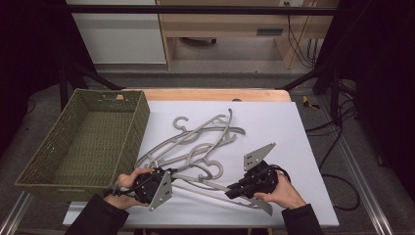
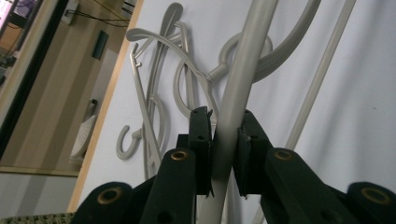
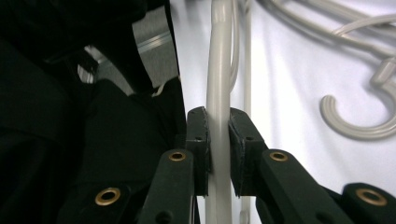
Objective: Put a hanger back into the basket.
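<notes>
Both my fingers pinching near hanger (image 1: 210,188), left gripper (image 1: 169,177) and right gripper (image 1: 230,192); basket (image 1: 132,142) empty, hanger pile (image 1: 205,137) on worktop (image 1: 293,147) left

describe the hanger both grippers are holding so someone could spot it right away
On the white board, right of the green basket, lies a tangle of grey hangers. The held hanger is the nearest one, with the left gripper and right gripper clamped on it.

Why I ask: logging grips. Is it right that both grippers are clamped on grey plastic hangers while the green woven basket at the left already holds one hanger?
Not quite: the high view shows the green woven basket empty. Both the left gripper and right gripper do clamp a grey plastic hanger bar.
</notes>
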### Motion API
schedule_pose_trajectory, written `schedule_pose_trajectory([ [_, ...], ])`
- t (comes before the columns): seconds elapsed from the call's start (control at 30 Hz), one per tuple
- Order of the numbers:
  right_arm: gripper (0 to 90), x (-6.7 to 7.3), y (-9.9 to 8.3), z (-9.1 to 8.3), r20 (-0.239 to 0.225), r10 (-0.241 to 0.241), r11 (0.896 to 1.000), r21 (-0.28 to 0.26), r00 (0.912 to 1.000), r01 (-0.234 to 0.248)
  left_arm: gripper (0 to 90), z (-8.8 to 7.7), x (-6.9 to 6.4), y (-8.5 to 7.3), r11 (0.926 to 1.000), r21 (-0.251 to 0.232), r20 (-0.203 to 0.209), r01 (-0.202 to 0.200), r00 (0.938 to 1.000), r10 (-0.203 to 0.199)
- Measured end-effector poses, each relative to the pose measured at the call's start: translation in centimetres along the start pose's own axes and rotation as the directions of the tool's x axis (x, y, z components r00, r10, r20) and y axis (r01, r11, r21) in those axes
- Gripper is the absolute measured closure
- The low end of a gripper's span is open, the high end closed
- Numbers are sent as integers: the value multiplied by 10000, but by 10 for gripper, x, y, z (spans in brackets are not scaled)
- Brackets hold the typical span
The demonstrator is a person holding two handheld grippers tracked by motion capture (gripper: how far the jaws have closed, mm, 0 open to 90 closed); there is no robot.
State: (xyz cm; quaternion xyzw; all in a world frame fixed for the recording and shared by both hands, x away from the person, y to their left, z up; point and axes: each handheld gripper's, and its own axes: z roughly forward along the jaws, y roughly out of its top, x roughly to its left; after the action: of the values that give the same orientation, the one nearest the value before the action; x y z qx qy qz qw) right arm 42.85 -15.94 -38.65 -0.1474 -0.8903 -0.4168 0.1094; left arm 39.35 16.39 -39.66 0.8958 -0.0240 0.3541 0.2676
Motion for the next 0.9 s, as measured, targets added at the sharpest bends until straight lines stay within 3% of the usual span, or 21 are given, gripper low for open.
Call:
schedule_pose_trajectory([
  [0.2,785,-1,-1,-8,625,64,9979,-651,9980,-23,822,3,-3,3,9995,240,233,215,9995,-220],
  [0.27,770,-2,-2,-11,1000,134,9952,-981,9949,-35,826,3,-3,4,9984,178,311,530,9981,-535],
  [0.3,755,-2,-2,-12,1183,215,9946,-1030,9927,-93,826,2,-1,4,9983,317,311,486,9983,-496],
  [0.47,651,-2,-2,-15,2360,500,9857,-1681,9705,-100,828,3,0,5,9910,379,206,1283,9914,-1292],
  [0.53,615,-2,-3,-18,2720,685,9771,-2124,9599,-96,828,3,2,4,9858,487,115,1608,9868,-1616],
  [0.6,560,-3,-5,-23,3007,1005,9628,-2696,9484,-166,828,3,3,4,9827,575,78,1759,9843,-1766],
  [0.67,490,-3,-6,-27,3346,1287,9435,-3311,9335,-114,828,4,5,3,9704,708,-155,2309,9730,-2304],
  [0.73,436,-3,-8,-31,3828,1495,9272,-3745,9116,52,828,4,7,3,9601,757,-300,2693,9630,-2678],
  [0.9,309,0,-16,-38,4763,1996,8978,-4390,8563,349,828,0,12,3,9344,775,-731,3478,9367,-3425],
])
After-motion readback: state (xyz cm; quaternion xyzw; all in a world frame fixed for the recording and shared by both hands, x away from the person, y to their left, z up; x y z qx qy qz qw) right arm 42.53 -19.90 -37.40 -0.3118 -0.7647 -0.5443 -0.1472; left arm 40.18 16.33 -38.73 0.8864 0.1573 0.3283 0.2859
